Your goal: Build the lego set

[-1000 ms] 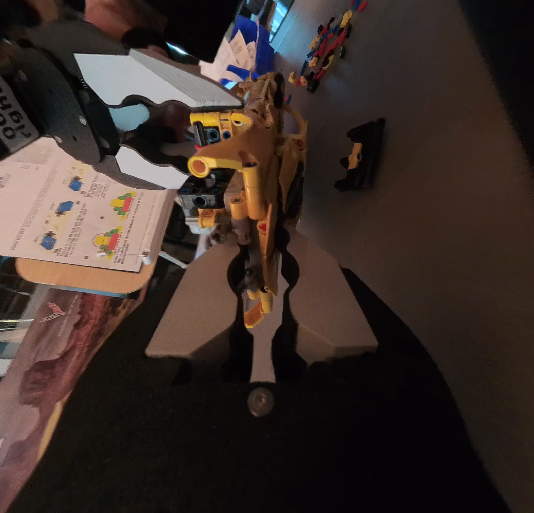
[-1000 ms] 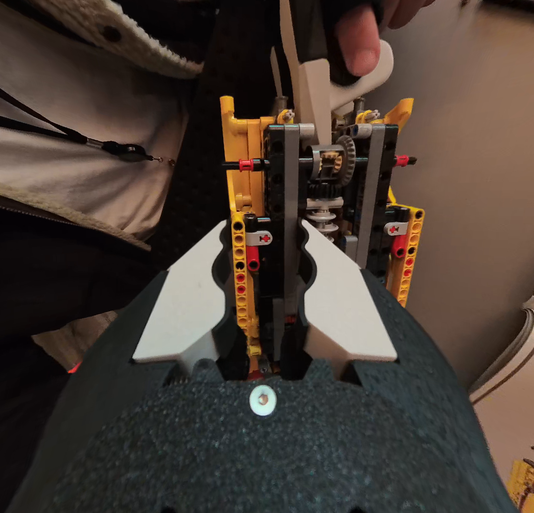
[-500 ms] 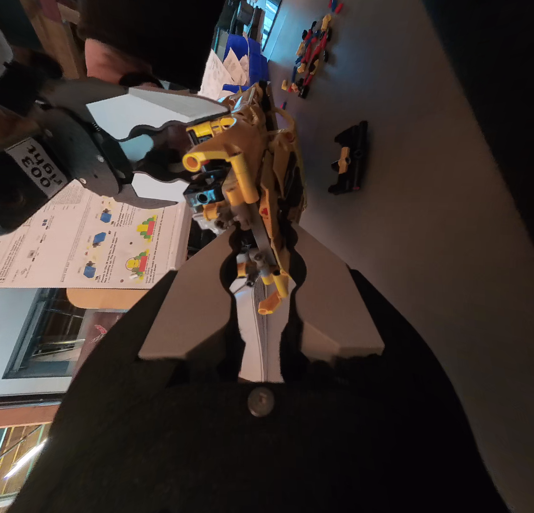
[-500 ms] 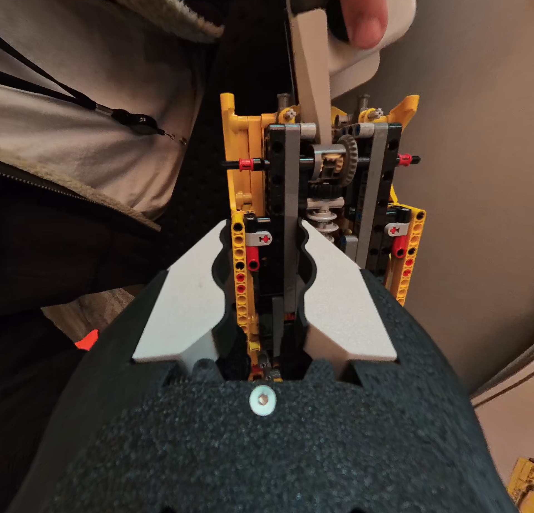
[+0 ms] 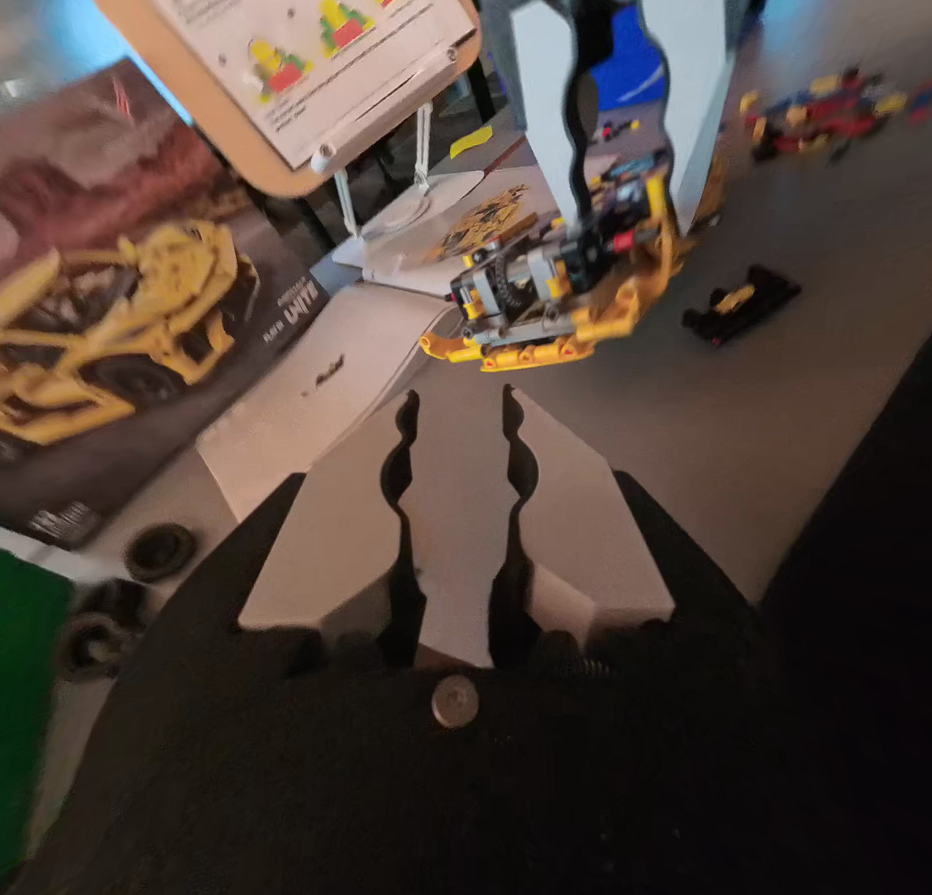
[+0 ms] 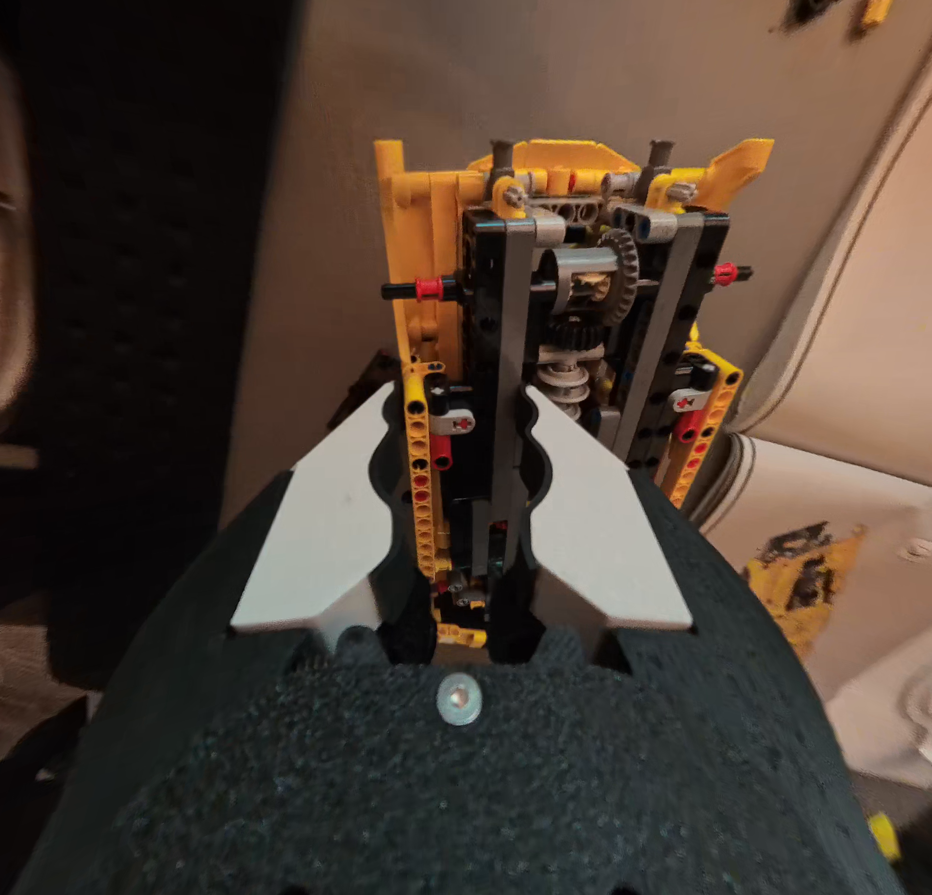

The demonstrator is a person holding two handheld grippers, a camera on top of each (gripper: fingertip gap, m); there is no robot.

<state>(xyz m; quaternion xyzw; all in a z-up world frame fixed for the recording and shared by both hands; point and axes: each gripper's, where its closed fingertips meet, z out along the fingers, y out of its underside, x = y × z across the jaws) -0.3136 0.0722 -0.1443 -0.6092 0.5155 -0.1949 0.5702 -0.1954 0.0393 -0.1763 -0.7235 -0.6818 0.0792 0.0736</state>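
Released a moment ago, my left gripper point(image 5: 456, 402) has backed off the yellow lego chassis point(image 5: 544, 306) and sits empty, jaws apart, over the grey table point(image 5: 706, 442). I see my right gripper point(image 6: 461, 397) clamped on the chassis, holding it above the table.

My left gripper point(image 5: 458, 402) shows a black, grainy body, two pale grey wedge fingers point(image 5: 348, 513) with wavy black inner edges, and a round silver screw point(image 5: 455, 701) at centre. My right gripper point(image 6: 460, 402) matches: speckled black shell, white fingers point(image 6: 595, 513), silver screw point(image 6: 459, 704).
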